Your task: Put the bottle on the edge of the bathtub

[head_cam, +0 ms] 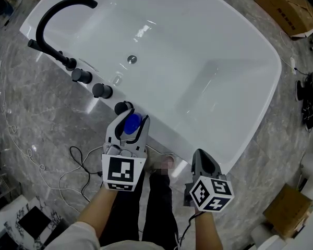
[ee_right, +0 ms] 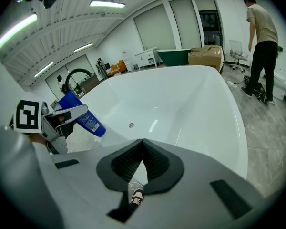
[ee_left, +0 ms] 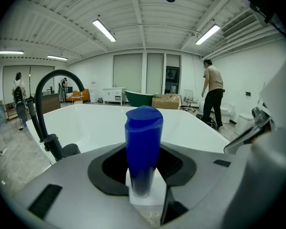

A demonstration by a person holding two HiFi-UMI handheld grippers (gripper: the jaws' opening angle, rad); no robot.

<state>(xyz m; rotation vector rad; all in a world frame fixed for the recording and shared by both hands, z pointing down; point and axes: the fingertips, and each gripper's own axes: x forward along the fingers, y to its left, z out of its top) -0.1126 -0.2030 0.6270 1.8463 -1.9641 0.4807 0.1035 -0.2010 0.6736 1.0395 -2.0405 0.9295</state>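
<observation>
Bottle (ee_left: pixel 143 147) | clamped in left tool (head_cam: pixel 132 121), long axis along its jaws, cap outward | right tool (ee_right: pixel 142 149) closed, empty

Showroom-like hall, freestanding bathtub (head_cam: pixel 275 79), cardboard boxes (head_cam: pixel 286 7), ceiling strip lights (ee_left: pixel 104 30)

Head view: the scene is being looked down on steeply from above, and the whole bathtub (head_cam: pixel 224 61), the left gripper (head_cam: pixel 133 120) and the right gripper (head_cam: pixel 202 155) are being framed together. Left gripper view: the blue bottle (ee_left: pixel 143 147) is being seen from very near, along the jaws, facing across the tub. Right gripper view: the tub interior is being overlooked from its near rim. The black faucet (head_cam: pixel 73 1) and the blue bottle are being shared by all three views.
</observation>
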